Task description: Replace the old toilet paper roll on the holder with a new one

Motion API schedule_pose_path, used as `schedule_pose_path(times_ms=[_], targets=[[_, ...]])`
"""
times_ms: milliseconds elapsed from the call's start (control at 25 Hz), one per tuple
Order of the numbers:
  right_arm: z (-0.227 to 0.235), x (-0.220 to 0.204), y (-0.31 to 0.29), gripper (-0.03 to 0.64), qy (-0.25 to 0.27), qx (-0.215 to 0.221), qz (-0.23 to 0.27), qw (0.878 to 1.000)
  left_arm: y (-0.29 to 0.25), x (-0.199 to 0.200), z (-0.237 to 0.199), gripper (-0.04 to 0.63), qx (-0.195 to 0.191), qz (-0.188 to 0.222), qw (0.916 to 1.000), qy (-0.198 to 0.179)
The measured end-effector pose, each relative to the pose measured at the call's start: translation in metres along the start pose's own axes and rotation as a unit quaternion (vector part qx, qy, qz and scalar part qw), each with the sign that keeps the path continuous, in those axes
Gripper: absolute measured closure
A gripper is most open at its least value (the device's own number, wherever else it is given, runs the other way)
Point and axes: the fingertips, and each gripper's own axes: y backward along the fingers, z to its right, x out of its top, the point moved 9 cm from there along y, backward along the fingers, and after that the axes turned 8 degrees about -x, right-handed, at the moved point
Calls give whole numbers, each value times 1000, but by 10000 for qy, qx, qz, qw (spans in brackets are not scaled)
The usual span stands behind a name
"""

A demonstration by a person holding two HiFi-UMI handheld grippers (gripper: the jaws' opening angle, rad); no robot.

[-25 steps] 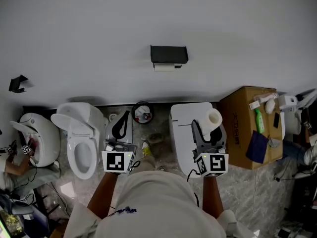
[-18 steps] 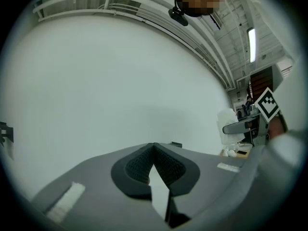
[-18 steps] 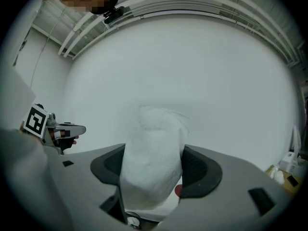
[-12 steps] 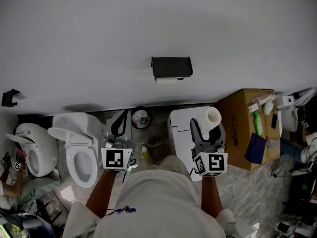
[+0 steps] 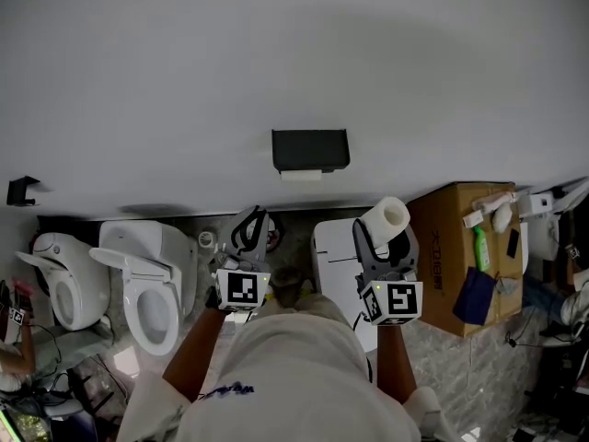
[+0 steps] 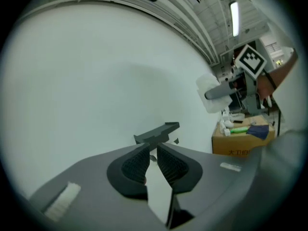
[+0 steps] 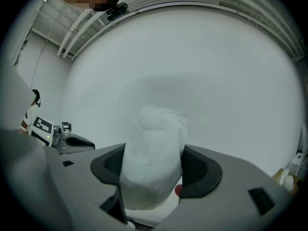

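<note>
Left claw (image 5: pixel 255 219) moved in toward holder (image 5: pixel 310 149), jaws just opened a crack, empty. Right claw (image 5: pixel 385 233) clamped on new roll (image 5: pixel 391 215), roll between jaws.

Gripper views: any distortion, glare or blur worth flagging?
Left gripper view: heavy fisheye, black corners, bright ceiling tube light. Right gripper view: same fisheye; the white toilet paper roll between the fingers looks soft. Head view: even light, sharp.
</note>
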Motion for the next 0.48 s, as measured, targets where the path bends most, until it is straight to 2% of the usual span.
schedule_pose_path(times_ms=[80, 160, 200, 240, 320, 400, 480], targets=[[5, 1, -8, 307, -42, 43, 44, 10000, -19, -7, 8, 533, -52, -316, 9982, -498], [10, 0, -15, 307, -67, 90, 68, 9999, -40, -11, 19, 496, -74, -624, 9890, -1338], [11, -1, -17, 307, -75, 112, 70, 9999, -50, -14, 26, 467, -109, -781, 9791, -1873], [13, -1, -19, 307, -81, 130, 67, 9999, -60, -19, 34, 430, -173, -934, 9650, -2444], [15, -2, -22, 307, -90, 153, 58, 9998, -78, -30, 49, 354, -304, -1183, 9302, -3461], [18, -3, -23, 305, -91, 157, 49, 9998, -96, -40, 58, 322, -305, -1369, 9018, -4089], [23, -4, -23, 306, -84, 147, 21, 9999, -113, -46, 61, 310, -207, -1533, 8864, -4364]])
